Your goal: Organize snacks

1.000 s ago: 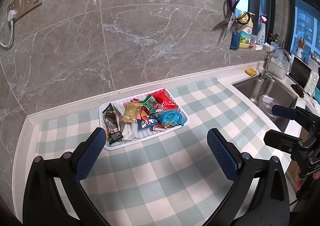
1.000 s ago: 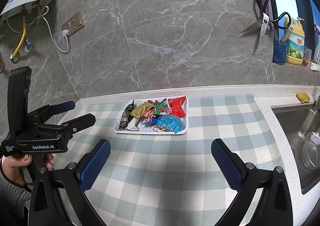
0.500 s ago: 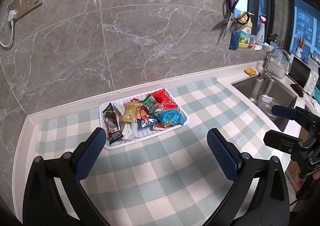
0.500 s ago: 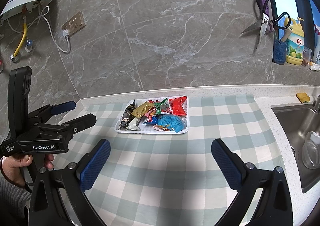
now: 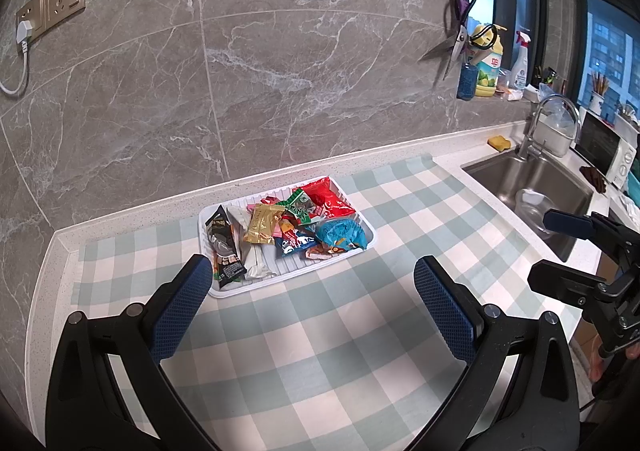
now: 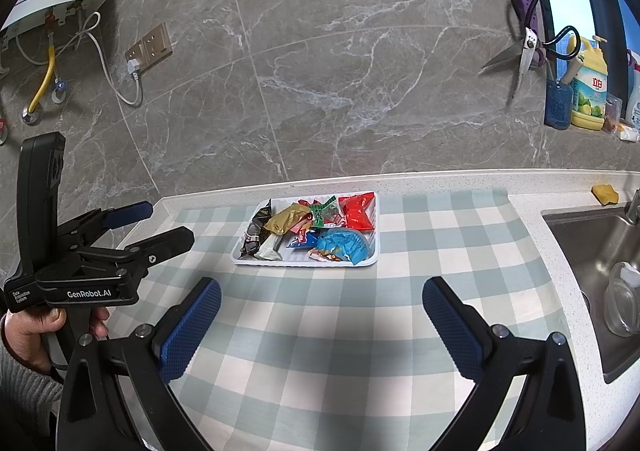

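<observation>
A white tray (image 5: pixel 294 275) (image 6: pixel 256 261) lies on the green-checked cloth near the wall, filled with several snack packs: a red pack (image 5: pixel 327 197) (image 6: pixel 358 210), a blue pack (image 5: pixel 342 234) (image 6: pixel 344 245), a gold pack (image 5: pixel 262 223) (image 6: pixel 286 220) and a black pack (image 5: pixel 222 239) (image 6: pixel 256 231). My left gripper (image 5: pixel 314 301) hovers open just in front of the tray, holding nothing. My right gripper (image 6: pixel 320 315) is open too, further back over the cloth. Each gripper shows at the edge of the other's view: the left gripper (image 6: pixel 152 225), the right gripper (image 5: pixel 556 247).
A steel sink (image 5: pixel 532 187) (image 6: pixel 588 251) with a clear container (image 6: pixel 624 303) lies to the right. A yellow sponge (image 6: pixel 605 194), a detergent bottle (image 6: pixel 588 87) and hanging scissors (image 6: pixel 524 51) are at the back right. A wall socket (image 5: pixel 52 7) is at the left. A hand (image 6: pixel 36 335) grips the left handle.
</observation>
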Demonstrator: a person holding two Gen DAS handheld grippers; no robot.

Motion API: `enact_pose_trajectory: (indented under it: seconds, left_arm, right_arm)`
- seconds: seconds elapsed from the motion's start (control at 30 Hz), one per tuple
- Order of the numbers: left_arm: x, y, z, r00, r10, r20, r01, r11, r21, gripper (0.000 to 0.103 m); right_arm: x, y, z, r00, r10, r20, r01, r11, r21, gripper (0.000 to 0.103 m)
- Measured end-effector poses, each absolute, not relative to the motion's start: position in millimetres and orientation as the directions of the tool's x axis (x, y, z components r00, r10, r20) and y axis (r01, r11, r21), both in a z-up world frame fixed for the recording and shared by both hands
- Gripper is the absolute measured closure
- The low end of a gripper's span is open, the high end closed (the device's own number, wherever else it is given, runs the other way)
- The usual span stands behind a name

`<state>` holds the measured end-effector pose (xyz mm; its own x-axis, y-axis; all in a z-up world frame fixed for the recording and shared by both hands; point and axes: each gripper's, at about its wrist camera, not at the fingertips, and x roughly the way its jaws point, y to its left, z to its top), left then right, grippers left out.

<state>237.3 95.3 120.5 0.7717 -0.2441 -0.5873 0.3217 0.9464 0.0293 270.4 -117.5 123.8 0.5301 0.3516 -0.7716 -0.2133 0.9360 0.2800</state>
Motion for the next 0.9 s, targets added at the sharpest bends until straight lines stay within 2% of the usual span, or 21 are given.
enact_pose_trajectory:
  seconds: [0.6,0.9]
  left_arm:
    - [233,95,123,0.778,-0.267,-0.569,0.350,0.936,0.038,0.001]
    - [232,84,121,0.835,-0.174,-0.523,0.292,0.944,0.153,0.001]
  right_arm:
    - [269,-116,124,0.532,0.349,-0.771,-0.212,0.937,0.278,0.000]
    - [269,-114,125,0.533,0.353,-0.769,-0.212,0.936,0.283,0.000]
